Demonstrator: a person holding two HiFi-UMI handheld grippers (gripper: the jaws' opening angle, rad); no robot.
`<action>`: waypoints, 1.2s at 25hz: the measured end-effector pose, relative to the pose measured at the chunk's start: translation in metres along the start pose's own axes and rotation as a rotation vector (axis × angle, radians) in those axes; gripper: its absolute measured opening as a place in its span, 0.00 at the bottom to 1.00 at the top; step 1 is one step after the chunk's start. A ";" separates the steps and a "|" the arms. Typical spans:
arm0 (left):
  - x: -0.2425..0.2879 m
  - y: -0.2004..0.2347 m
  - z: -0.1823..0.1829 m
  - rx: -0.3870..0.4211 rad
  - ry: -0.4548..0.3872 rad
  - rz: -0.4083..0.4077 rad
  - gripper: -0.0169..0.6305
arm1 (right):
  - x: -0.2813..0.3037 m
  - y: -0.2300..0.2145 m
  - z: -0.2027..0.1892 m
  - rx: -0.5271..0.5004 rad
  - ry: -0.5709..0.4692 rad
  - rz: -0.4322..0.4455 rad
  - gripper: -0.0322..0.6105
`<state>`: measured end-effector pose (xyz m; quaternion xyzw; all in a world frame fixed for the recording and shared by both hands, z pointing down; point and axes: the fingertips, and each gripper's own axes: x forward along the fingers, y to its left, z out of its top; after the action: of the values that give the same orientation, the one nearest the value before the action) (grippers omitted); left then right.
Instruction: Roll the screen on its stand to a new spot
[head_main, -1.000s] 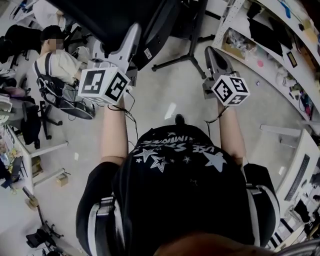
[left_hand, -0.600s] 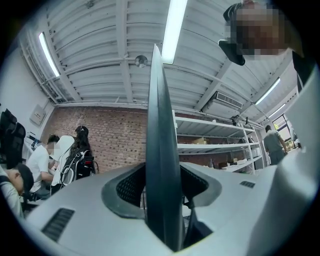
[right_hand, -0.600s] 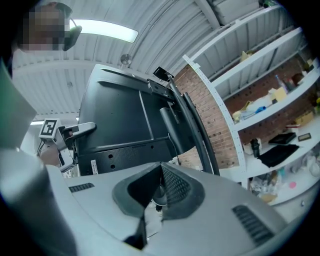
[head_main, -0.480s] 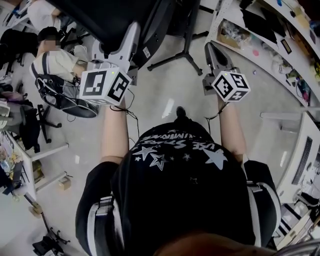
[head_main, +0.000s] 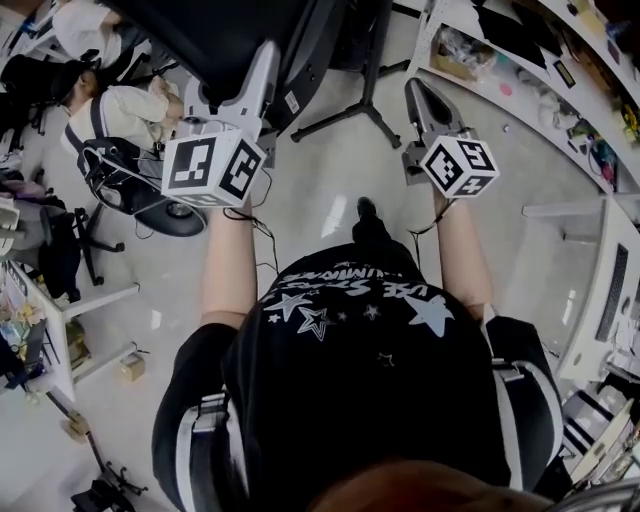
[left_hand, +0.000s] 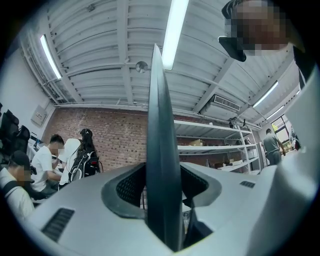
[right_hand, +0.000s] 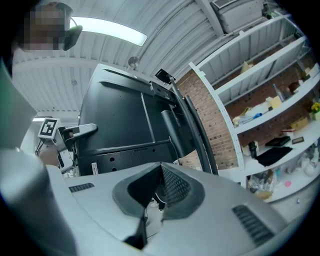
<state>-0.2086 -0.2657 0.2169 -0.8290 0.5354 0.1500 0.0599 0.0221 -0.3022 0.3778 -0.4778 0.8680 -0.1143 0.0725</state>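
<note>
The big black screen (head_main: 225, 30) fills the top of the head view, with its stand's legs (head_main: 350, 110) on the floor below it. My left gripper (head_main: 268, 55) is shut on the screen's side edge. In the left gripper view that edge (left_hand: 160, 150) runs upright between the jaws of my left gripper (left_hand: 161, 190). My right gripper (head_main: 413, 85) hangs free to the right of the stand, shut and holding nothing. The right gripper view shows the screen's back (right_hand: 125, 120), the stand's post (right_hand: 172, 130) and the left gripper's body (right_hand: 75, 132) at the far edge.
A seated person (head_main: 120, 110) and office chairs (head_main: 130, 185) are at the left. Cluttered shelves (head_main: 520, 60) run along the right, with a white desk (head_main: 600, 300) below them. A small box (head_main: 125, 365) lies on the floor by a white table (head_main: 60, 310).
The floor, shelves and seated person have slid past in the head view. A foot has stepped forward. Both grippers keep their stance, the left still on the screen's edge.
</note>
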 end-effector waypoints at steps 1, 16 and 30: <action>-0.005 -0.003 0.001 -0.001 -0.002 -0.002 0.37 | -0.006 0.006 -0.001 -0.004 0.000 0.001 0.06; -0.075 -0.041 0.021 -0.001 -0.035 0.012 0.37 | -0.099 0.053 -0.018 -0.041 0.030 -0.056 0.06; -0.115 -0.112 0.026 0.035 -0.016 0.081 0.37 | -0.160 0.035 -0.001 -0.031 0.021 0.070 0.06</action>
<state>-0.1557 -0.1116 0.2214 -0.8043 0.5706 0.1493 0.0724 0.0783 -0.1487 0.3716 -0.4471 0.8865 -0.1032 0.0597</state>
